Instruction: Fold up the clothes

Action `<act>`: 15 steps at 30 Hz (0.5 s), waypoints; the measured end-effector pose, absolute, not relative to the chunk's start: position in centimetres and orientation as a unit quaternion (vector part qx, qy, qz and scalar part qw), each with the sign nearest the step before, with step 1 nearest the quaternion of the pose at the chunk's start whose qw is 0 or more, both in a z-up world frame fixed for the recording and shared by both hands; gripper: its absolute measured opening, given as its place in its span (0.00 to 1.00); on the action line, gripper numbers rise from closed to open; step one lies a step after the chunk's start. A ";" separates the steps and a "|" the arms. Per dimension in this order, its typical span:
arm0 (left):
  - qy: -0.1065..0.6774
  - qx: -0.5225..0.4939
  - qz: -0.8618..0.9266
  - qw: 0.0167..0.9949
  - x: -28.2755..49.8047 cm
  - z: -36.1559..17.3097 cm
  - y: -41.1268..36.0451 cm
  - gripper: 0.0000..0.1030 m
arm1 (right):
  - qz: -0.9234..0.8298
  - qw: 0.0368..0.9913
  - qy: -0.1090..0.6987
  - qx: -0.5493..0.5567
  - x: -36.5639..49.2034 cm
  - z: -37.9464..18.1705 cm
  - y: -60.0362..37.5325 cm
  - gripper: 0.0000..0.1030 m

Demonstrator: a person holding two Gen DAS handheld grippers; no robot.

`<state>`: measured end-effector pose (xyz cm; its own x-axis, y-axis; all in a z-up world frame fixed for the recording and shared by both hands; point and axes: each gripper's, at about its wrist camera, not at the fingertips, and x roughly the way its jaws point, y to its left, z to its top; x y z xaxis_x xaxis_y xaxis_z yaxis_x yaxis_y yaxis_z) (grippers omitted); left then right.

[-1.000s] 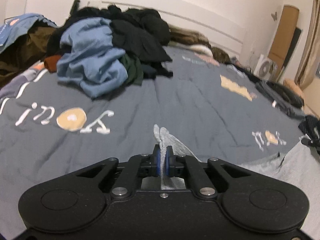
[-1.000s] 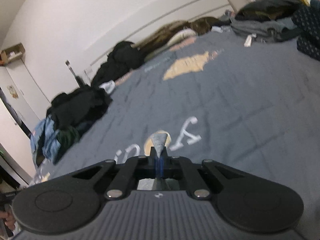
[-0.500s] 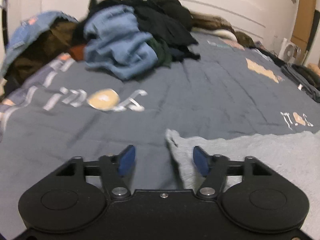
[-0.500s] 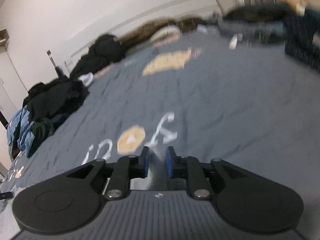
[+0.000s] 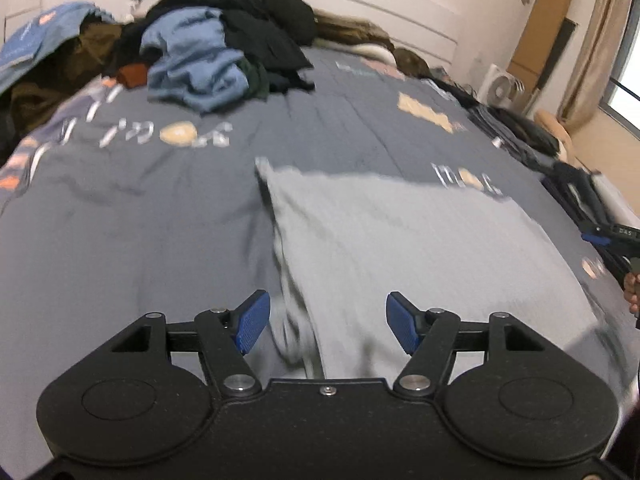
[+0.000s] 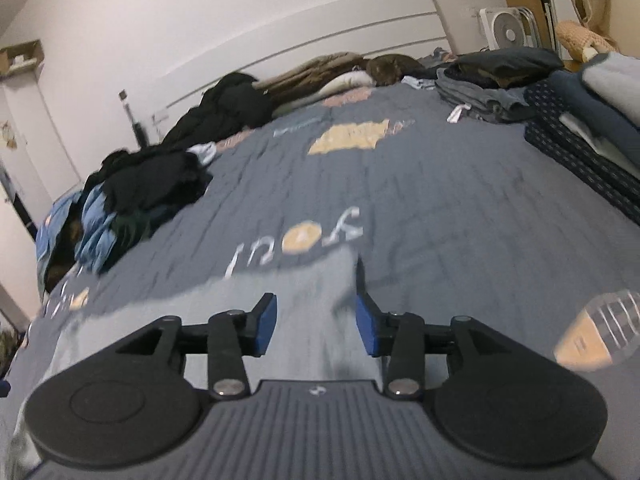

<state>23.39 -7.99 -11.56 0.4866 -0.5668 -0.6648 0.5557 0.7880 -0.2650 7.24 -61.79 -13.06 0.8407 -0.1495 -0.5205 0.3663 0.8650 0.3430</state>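
Note:
A light grey garment (image 5: 420, 240) lies spread flat on the dark grey bedspread (image 5: 140, 220). My left gripper (image 5: 327, 322) is open over the garment's left edge, which runs between the blue pads. In the right wrist view the same garment (image 6: 280, 292) lies under my right gripper (image 6: 316, 324), which is open above its far right corner. Neither gripper holds anything.
A heap of unfolded clothes, light blue and black (image 5: 224, 48), lies at the far left of the bed; it also shows in the right wrist view (image 6: 140, 188). Folded stacks (image 6: 580, 120) sit along the right side. A fan (image 5: 500, 88) stands by the wall.
Both grippers were shut on corners of the grey garment one second ago. Both have opened and let it go, and they have pulled back. The garment now lies flat on the bed.

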 end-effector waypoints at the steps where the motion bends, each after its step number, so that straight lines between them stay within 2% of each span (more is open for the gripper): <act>1: 0.390 -0.004 -0.329 0.860 22.8 -11.8 -7.8 0.60 | -0.138 0.934 0.249 0.218 6.3 -13.1 -61.3 0.43; 3: 0.394 0.003 -0.335 0.856 21.6 -12.3 -7.5 0.57 | -0.139 0.935 0.250 0.209 4.4 -13.1 -60.2 0.44; 8: 0.408 0.005 -0.327 0.853 21.1 -14.1 -8.0 0.56 | -0.155 0.936 0.259 0.183 1.3 -13.2 -58.9 0.45; 10: 0.413 0.005 -0.324 0.851 21.0 -14.8 -8.2 0.48 | -0.162 0.935 0.262 0.176 0.1 -13.5 -58.9 0.45; 15: 0.427 -0.012 -0.320 0.846 20.9 -16.3 -8.3 0.48 | -0.175 0.920 0.295 0.189 -1.9 -15.1 -60.5 0.45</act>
